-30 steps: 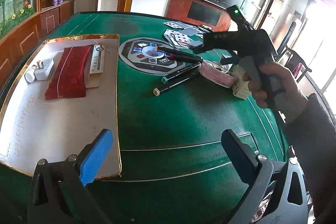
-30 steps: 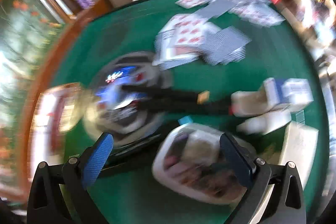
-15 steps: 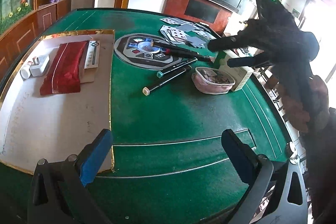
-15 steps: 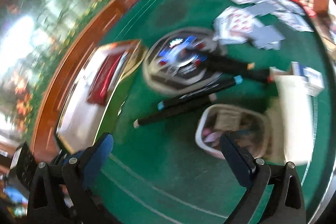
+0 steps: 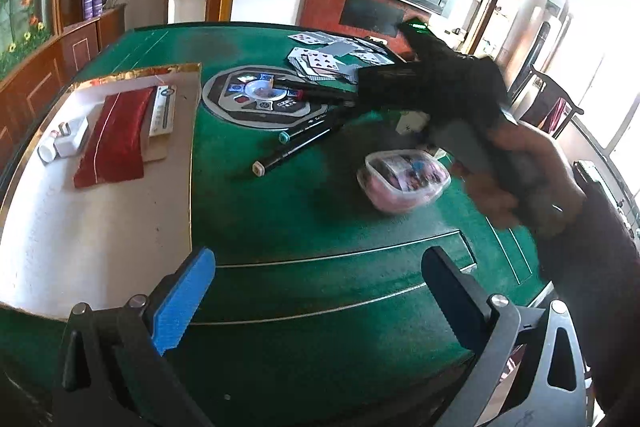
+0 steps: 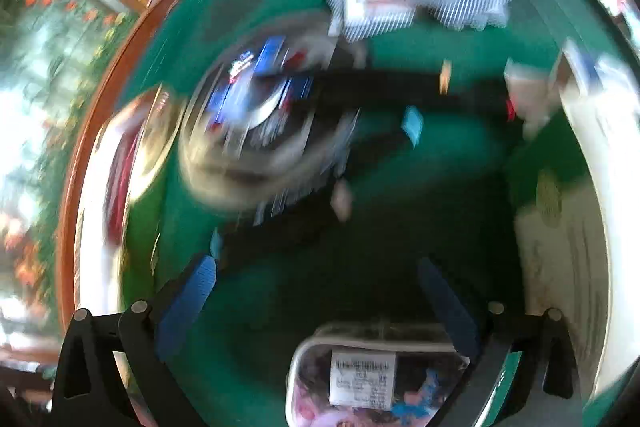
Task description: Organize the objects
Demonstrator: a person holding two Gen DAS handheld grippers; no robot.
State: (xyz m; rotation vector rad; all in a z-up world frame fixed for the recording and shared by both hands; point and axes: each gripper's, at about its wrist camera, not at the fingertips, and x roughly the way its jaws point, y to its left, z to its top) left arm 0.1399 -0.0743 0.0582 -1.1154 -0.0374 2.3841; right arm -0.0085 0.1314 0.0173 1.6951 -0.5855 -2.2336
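Hovering: right gripper (image 6: pixel 316 301) fingers spread, apparently over clear tub (image 6: pixel 372 379); left gripper (image 5: pixel 318 291) fingers spread, empty above green table (image 5: pixel 320 211).

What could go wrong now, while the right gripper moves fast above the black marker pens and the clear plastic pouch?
The right gripper is open and its view is motion-blurred, so it may close off target. It could knock the black marker pens so they roll across the green felt table. It might also push the clear plastic pouch instead of grasping it.
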